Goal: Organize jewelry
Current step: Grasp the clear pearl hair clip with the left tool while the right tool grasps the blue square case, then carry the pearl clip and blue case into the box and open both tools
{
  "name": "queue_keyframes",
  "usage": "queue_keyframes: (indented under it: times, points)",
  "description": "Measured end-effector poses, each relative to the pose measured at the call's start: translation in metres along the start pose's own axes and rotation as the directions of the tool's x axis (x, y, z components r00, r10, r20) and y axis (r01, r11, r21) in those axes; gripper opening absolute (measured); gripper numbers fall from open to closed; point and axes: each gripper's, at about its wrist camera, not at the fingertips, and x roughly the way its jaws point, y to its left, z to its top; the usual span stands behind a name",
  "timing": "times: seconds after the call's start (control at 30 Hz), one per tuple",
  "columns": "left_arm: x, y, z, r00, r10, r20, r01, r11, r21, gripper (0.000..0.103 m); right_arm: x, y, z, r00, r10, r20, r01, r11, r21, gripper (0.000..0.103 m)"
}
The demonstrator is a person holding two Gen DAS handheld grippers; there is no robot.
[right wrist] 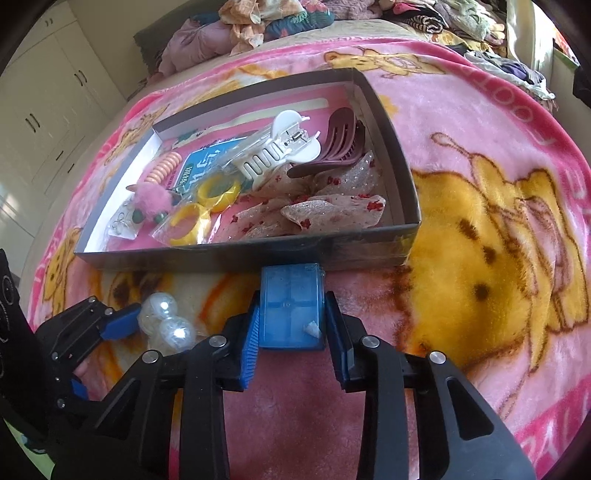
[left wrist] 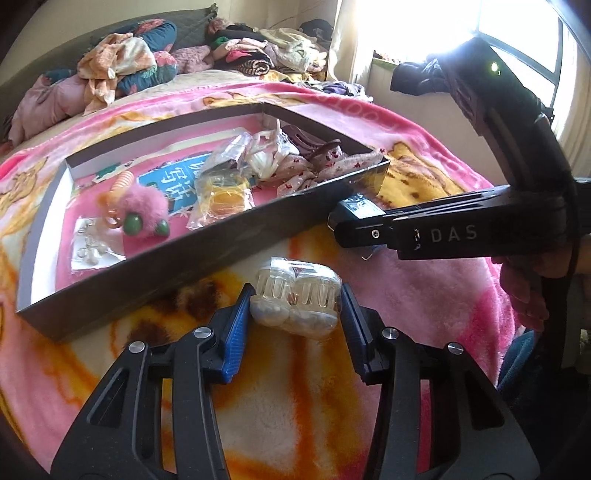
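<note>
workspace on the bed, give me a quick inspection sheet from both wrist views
surface: pink cartoon blanket on a bed
job's things: open box with hair claws, yellow bangles, pink pompom; pearl clip packet and blue case outside it on the blanket
clutter: clothes pile behind
grippers: left gripper shut on the pearl clip packet; right gripper shut on the blue case
cables: nothing seen
surroundings: window, white wardrobe

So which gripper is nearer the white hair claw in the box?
Right. The right gripper, shut on the blue case, sits just below the white claw; the left gripper is further left, on the pearl clip.
</note>
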Motion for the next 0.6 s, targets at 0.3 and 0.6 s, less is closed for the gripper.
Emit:
queue_keyframes:
  times: [0.3, 0.6]
  points:
    - [-0.049, 0.032, 0.008, 0.994, 0.045, 0.105, -0.036, 0.996, -0.081, 0.037, -0.034, 0.02, -0.005, 0.99, 0.072, 0.12, -0.063, 0.995, -0.082, 0.031]
    - [-0.059, 0.081, 0.022, 0.978, 0.159, 0.131, -0.13, 0.97, -0.206, 0.037, -0.046, 0.058, 0.008, 0.975, 0.09, 0.205, -0.052, 0.982, -0.18, 0.031]
